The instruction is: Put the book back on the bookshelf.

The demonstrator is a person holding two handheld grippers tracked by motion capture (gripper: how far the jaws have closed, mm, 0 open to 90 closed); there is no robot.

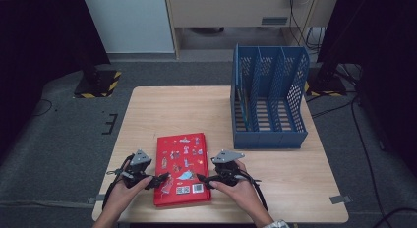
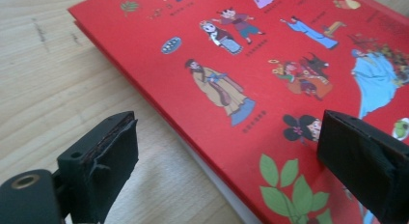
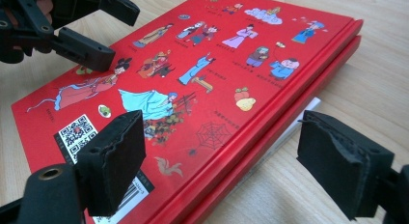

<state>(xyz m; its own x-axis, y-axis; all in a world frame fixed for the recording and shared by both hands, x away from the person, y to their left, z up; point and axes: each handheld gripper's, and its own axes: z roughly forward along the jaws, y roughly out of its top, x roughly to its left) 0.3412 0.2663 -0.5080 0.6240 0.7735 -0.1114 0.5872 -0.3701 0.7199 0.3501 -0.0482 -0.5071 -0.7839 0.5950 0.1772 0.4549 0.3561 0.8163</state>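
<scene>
Both hands sit at the near edge of the worktop (image 1: 275, 188), and the red book (image 1: 181, 169) lies flat between them. Left gripper (image 1: 158, 179) hangs open over the book's left edge, gripping nothing; its own view shows white page edges under the cover. Right gripper (image 1: 202, 179) is open too, jaws straddling the spine side, and its view catches the QR code (image 3: 77, 133) and barcode. Further back right stands a blue file rack (image 1: 268, 98), well apart. Grey carpet beyond, dark curtains around.
</scene>
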